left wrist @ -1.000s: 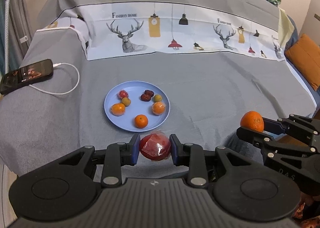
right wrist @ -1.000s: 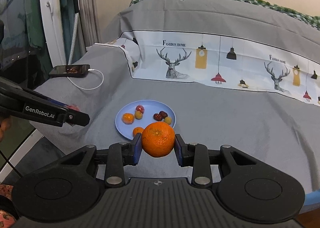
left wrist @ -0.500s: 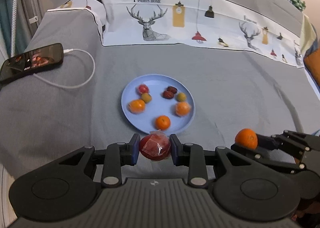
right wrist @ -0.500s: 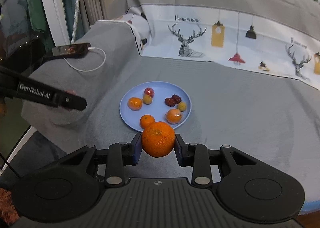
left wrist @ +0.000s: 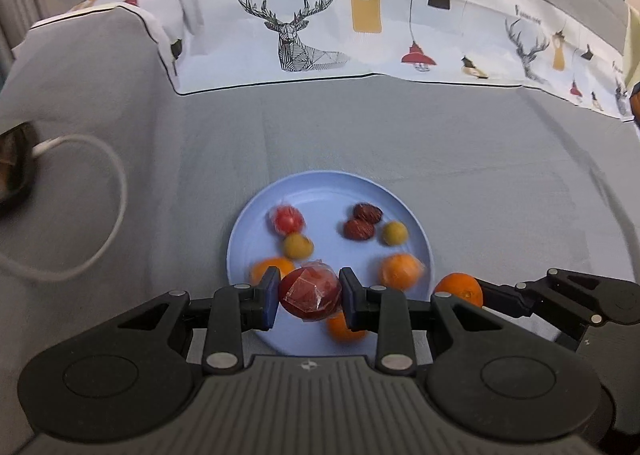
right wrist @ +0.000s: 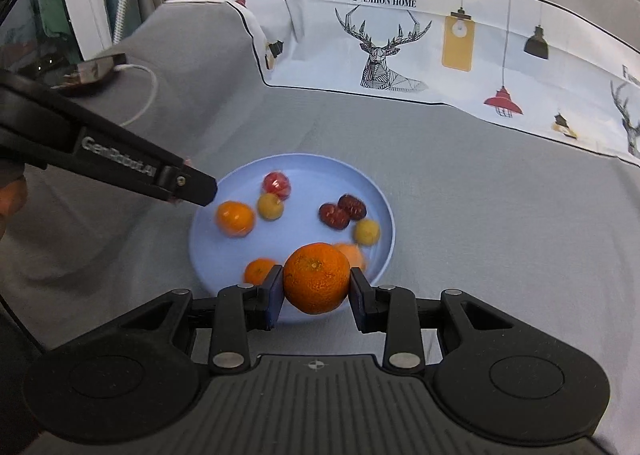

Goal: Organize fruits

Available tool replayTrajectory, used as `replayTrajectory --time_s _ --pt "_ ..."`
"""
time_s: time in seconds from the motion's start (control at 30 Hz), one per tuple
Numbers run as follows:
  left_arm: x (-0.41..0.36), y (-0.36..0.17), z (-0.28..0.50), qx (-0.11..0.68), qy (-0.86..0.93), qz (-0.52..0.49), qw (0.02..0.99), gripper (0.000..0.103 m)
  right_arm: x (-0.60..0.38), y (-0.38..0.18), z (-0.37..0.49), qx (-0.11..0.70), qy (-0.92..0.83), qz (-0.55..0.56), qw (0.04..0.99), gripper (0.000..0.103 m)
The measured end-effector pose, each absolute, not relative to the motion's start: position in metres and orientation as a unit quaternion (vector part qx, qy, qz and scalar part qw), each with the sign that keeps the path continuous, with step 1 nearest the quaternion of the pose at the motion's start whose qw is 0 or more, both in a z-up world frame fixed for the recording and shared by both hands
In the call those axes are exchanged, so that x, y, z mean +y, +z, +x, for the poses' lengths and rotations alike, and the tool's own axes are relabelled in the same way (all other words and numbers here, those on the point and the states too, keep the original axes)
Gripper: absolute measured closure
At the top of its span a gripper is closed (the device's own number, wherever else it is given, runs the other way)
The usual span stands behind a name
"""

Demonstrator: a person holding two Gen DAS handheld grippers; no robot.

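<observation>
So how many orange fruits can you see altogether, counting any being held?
4. One orange is clamped in the right gripper; three smaller ones lie on the blue plate: left, near edge, and right, partly hidden.

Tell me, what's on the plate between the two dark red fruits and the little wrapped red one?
Nothing: bare blue plate lies between the two dark red fruits and the wrapped red fruit. Both wrist views show that gap.

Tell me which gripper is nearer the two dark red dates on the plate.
Right, by a small margin and hard to judge. The right gripper, clamping an orange, hangs over the blue plate's near-right rim below the dates; the left gripper, clamping a wrapped red fruit, is at the near-left.
</observation>
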State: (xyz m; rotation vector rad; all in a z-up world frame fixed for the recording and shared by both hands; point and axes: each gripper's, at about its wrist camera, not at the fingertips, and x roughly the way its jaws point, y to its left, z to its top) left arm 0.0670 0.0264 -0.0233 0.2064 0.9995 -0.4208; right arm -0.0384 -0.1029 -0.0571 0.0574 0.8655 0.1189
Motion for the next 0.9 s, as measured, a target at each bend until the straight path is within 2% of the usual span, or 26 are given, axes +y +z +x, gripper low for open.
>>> replayTrajectory --time_s 0.27,0.33,0.37,0.4,0.43,0.5,0.63,0.9 --pt "0.011 -0.054 0.111 0.481 -0.196 0.113 0.847 0.067 -0.102 -0.088 0.010 0.422 0.062 -0.005 0.904 0.067" --pt "0.007 -0.055 0.114 0.469 -0.195 0.114 0.854 0.039 -0.100 -0.095 0.015 0.403 0.061 -0.017 0.913 0.064" --pt "0.006 -0.053 0.115 0.468 -0.190 0.112 0.855 0.008 -0.099 -0.098 0.017 0.398 0.064 -0.027 0.915 0.059" --pt "0.007 -0.049 0.115 0.465 -0.181 0.108 0.860 0.001 -0.098 -0.099 0.019 0.401 0.064 -0.038 0.913 0.041" --pt "0.010 -0.043 0.111 0.454 -0.174 0.100 0.868 0.000 -0.097 -0.097 0.019 0.403 0.058 -0.047 0.912 0.023" --pt "0.015 -0.033 0.104 0.448 -0.176 0.096 0.871 0.000 -0.096 -0.087 0.010 0.393 0.048 -0.050 0.917 0.013" --pt "0.026 -0.019 0.084 0.462 -0.154 0.094 0.868 0.000 -0.096 -0.068 -0.020 0.404 0.051 -0.042 0.912 0.005" --pt "0.056 0.008 0.009 0.462 -0.117 0.099 0.873 0.000 -0.093 -0.033 -0.095 0.417 0.020 0.031 0.908 0.002"
